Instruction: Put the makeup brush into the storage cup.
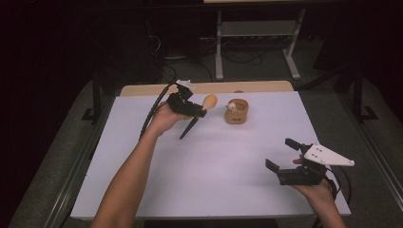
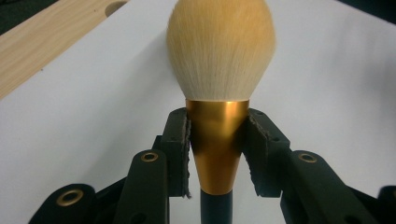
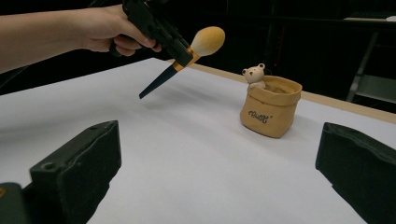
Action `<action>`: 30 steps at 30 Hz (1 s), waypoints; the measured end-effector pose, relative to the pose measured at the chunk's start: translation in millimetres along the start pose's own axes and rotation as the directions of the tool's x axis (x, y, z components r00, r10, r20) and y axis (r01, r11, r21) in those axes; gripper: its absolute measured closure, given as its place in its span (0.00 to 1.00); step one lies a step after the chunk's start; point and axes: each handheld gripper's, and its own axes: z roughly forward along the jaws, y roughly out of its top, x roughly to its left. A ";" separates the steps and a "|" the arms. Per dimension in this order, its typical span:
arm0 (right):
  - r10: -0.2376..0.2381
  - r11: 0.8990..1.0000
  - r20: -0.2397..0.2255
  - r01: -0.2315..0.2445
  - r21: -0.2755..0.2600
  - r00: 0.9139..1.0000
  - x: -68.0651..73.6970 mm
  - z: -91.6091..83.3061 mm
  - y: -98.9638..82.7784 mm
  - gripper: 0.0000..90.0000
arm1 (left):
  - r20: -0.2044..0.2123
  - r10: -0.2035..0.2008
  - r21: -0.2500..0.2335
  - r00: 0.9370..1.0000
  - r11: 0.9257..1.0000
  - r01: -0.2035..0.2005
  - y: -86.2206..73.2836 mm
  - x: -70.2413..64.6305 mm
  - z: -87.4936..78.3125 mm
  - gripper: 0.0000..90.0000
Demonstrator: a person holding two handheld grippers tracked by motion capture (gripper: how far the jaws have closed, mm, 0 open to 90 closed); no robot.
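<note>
Now your left tool point(image 1: 201, 111) is clamped on the brush point(image 1: 199, 113) at its gold collar, holding it in the air near the counter's far edge, just left of the pouch point(image 1: 236, 111). Your right tool point(image 1: 283, 154) rests released near the right front corner. The collar tapers, so the brush could slip or pivot in the pads; a swing might topple the pouch. Plenty of bare counter point(image 1: 214, 171) lies in the middle.

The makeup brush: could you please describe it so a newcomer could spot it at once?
Above the far left of the white table, the left gripper holds the makeup brush by its gold collar. Its fluffy cream head and dark tapered handle set it apart from the tan pouch.
</note>
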 end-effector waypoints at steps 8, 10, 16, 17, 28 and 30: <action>-0.010 1.000 0.004 0.010 0.000 1.000 -1.3 0.9 -0.5 0.00 | -0.005 0.011 -0.072 1.000 0.997 -0.011 -8.8 -4.8 -18.0 0.70; -0.010 1.000 0.006 0.010 0.000 1.000 -1.3 1.1 -0.6 0.00 | -0.004 0.016 -0.083 1.000 0.996 -0.016 -9.7 -5.0 -20.6 0.70; 0.001 1.000 0.002 -0.001 0.008 1.000 1.2 1.2 0.0 0.00 | -0.012 0.013 -0.146 1.000 0.989 -0.015 -14.0 -13.2 -36.0 0.70; -0.022 1.000 0.003 0.022 -0.003 1.000 0.2 1.6 0.6 0.00 | -0.010 0.009 -0.173 1.000 0.985 -0.010 -16.3 -16.6 -41.1 0.70; -0.008 1.000 -0.004 0.008 0.007 1.000 3.8 2.6 1.2 0.00 | -0.016 0.005 -0.260 1.000 0.965 -0.009 -35.3 -32.9 -66.1 0.70; -0.009 1.000 -0.003 0.009 0.008 1.000 4.1 2.9 1.4 0.00 | -0.018 0.011 -0.277 1.000 0.961 -0.016 -38.5 -37.3 -70.6 0.70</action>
